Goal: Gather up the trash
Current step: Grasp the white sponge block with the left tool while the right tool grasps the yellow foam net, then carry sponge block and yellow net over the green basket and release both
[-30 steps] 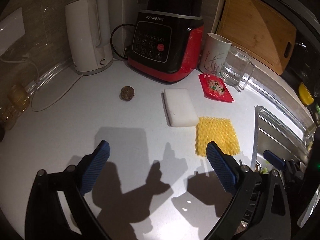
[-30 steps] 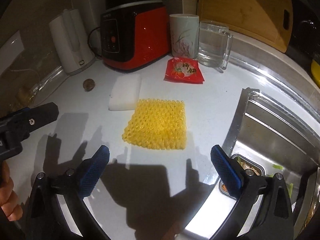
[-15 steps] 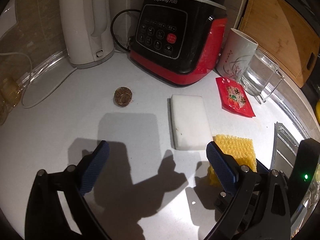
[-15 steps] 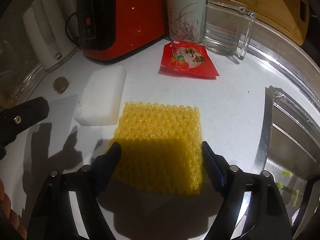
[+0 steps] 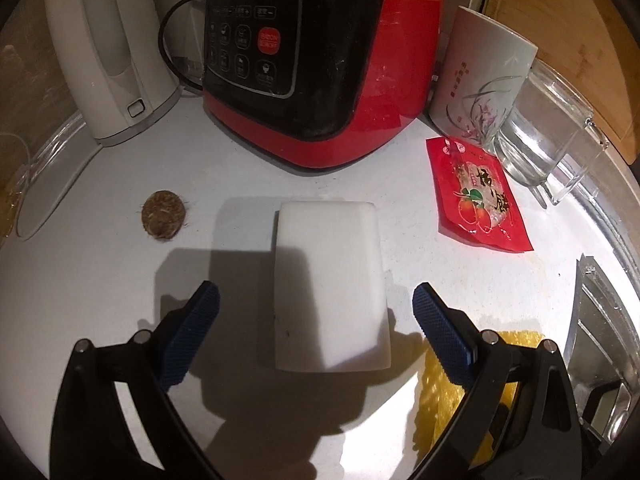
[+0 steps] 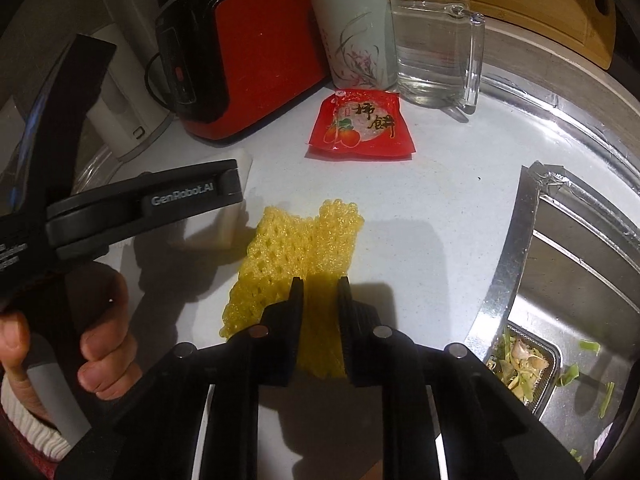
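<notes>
My right gripper (image 6: 319, 294) is shut on the yellow foam net (image 6: 304, 248), pinching its near part so it bunches up on the white counter. My left gripper (image 5: 316, 312) is open, its blue pads (image 5: 440, 328) on either side of the white foam block (image 5: 330, 284). The yellow net also shows under the left gripper's right finger (image 5: 440, 392). A red snack wrapper (image 6: 362, 124) lies flat in front of the mug; it shows in the left wrist view too (image 5: 478, 196). A small brown round scrap (image 5: 163, 219) lies left of the block.
A red and black blender base (image 5: 320, 64), a white kettle (image 5: 108, 52), a flowered mug (image 5: 480, 88) and a glass jug (image 6: 432, 48) stand along the back. A wooden board (image 6: 520, 0) leans behind. The steel sink (image 6: 560, 264) with vegetable scraps is at the right.
My right gripper has closed on the yellow net, crumpling it narrower. My left gripper has moved forward so the white foam block sits between its open fingers.
</notes>
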### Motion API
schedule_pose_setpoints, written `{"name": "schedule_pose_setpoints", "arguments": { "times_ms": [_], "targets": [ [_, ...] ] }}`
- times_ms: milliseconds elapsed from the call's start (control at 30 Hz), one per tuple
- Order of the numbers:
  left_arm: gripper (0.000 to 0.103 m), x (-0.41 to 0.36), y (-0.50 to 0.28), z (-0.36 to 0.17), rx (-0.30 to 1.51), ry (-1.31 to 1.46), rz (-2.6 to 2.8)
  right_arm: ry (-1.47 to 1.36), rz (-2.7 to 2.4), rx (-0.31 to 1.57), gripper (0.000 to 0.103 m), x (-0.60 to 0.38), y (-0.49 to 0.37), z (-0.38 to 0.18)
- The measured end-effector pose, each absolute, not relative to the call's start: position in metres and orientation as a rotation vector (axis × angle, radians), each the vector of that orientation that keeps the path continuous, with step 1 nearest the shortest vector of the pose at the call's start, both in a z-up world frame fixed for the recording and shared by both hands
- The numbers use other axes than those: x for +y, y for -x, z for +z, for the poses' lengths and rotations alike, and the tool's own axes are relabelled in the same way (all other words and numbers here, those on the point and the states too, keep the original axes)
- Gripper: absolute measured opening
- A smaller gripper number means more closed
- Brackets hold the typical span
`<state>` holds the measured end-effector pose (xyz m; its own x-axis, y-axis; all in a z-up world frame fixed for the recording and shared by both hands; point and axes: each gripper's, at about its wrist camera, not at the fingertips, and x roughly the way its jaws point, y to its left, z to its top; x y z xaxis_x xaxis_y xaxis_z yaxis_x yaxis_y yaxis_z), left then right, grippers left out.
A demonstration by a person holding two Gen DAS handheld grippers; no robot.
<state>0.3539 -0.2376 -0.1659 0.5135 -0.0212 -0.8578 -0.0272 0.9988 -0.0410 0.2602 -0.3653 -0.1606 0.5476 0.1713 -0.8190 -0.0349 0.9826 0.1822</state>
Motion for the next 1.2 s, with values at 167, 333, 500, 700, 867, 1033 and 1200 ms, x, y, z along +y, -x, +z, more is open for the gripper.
{"name": "schedule_pose_setpoints", "arguments": {
  "times_ms": [167,333,500,700,867,1033,1200],
  "targets": [
    [0.081,-0.246,-0.361,-0.177,1.059,0.039,0.009,-0.163,0.148,0.982,0.018,-0.374,-0.258,-0.159],
    [0.059,-0.246,-0.363,-0.184,1.071,0.039,0.016,-0.176,0.175,0.976,0.018,-0.375,-0.258,-0.157],
    [0.057,-0.249,-0.358,-0.181,1.048,0.002,0.022,-0.184,0.189,0.970,0.018,-0.376,-0.258,-0.153],
    [0.057,-0.244,-0.334,-0.156,1.000,0.001,0.002,-0.181,0.186,0.950,0.018,-0.373,-0.246,-0.142],
    [0.057,-0.231,-0.300,-0.128,0.957,-0.001,-0.019,-0.164,0.169,0.925,0.018,-0.363,-0.219,-0.127],
    [0.058,-0.212,-0.245,-0.099,0.918,-0.021,-0.046,-0.134,0.148,0.906,0.018,-0.349,-0.174,-0.112],
    [0.058,-0.192,-0.180,-0.084,0.905,-0.025,-0.097,-0.114,0.123,0.903,0.018,-0.334,-0.118,-0.103]
  ]
}}
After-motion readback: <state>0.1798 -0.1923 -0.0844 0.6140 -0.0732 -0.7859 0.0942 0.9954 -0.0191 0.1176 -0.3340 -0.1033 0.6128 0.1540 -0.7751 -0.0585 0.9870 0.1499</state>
